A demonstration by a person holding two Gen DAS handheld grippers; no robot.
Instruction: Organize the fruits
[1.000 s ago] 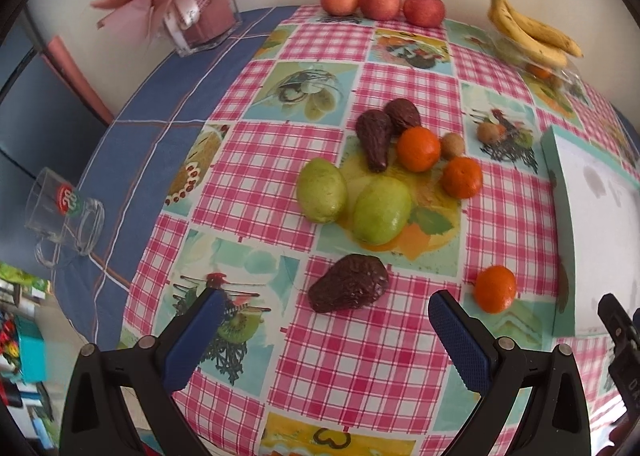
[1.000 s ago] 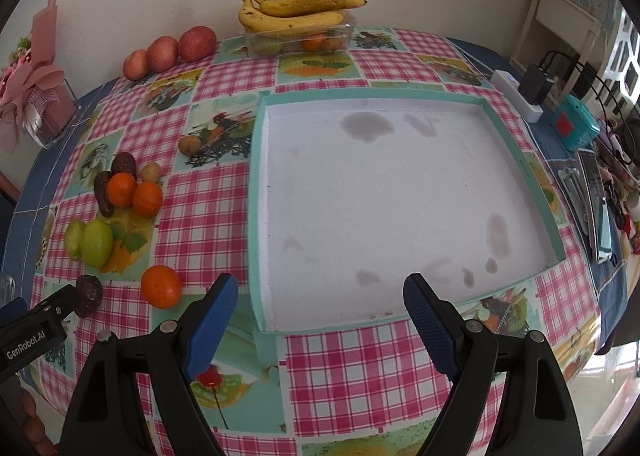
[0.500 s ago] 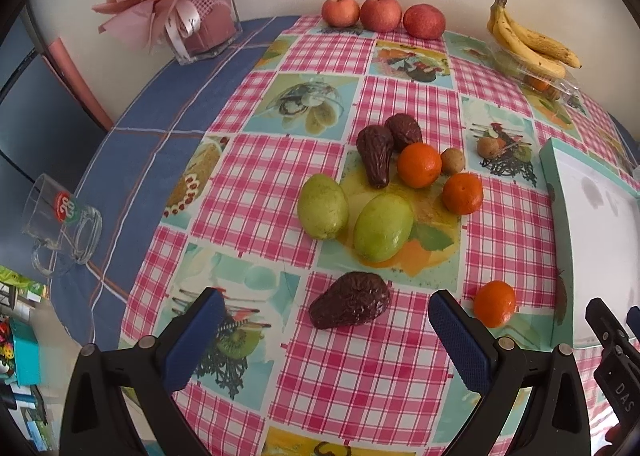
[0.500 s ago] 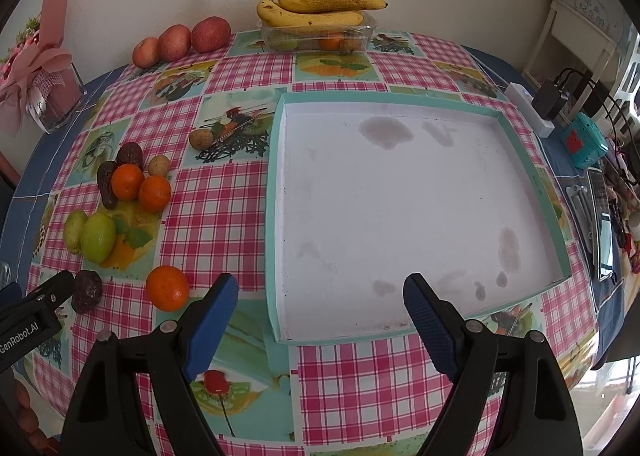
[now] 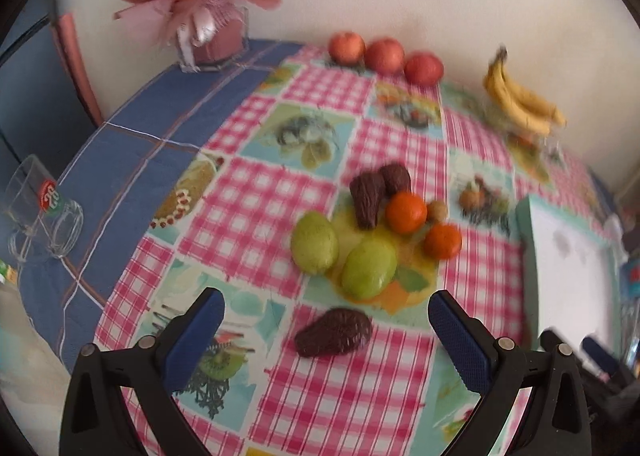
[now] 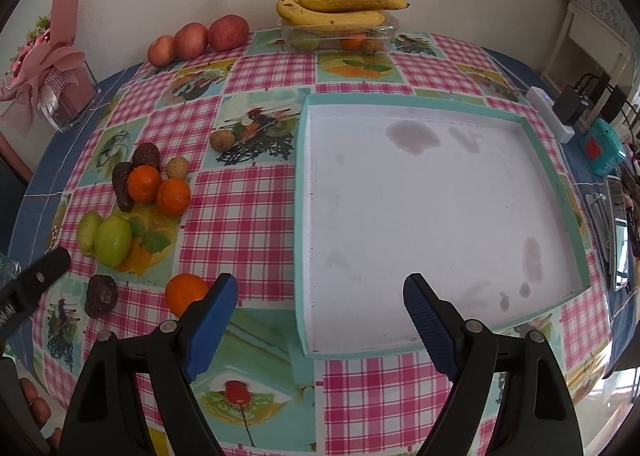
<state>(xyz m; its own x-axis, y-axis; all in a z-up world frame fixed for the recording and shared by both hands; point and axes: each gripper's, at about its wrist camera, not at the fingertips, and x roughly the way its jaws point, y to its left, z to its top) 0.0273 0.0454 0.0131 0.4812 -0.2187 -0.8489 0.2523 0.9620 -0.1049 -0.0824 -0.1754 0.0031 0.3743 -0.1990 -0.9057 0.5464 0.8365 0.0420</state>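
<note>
A dark brown avocado (image 5: pixel 334 332) lies just ahead of my left gripper (image 5: pixel 326 330), which is open and empty above the cloth. Behind it sit two green fruits (image 5: pixel 368 269), two oranges (image 5: pixel 406 213) and two more dark avocados (image 5: pixel 366 198). My right gripper (image 6: pixel 320 312) is open and empty at the near-left corner of the shallow teal-edged tray (image 6: pixel 300 192), whose white floor holds no fruit. A lone orange (image 6: pixel 185 293) lies beside my right gripper's left finger. The fruit cluster (image 6: pixel 144 184) lies left of the tray.
Three red apples (image 6: pixel 196 41) and bananas (image 6: pixel 336 8) on a clear fruit box (image 6: pixel 340 41) line the back wall. A pink bouquet in a clear vase (image 5: pixel 208 28) stands back left. A glass mug (image 5: pixel 42 216) lies on the blue cloth. A power strip (image 6: pixel 550 116) and gadgets crowd the right.
My left gripper has moved forward and tilted up; its view is blurred, and the lone orange has left that view. My right gripper has shifted left along the tray's front edge.
</note>
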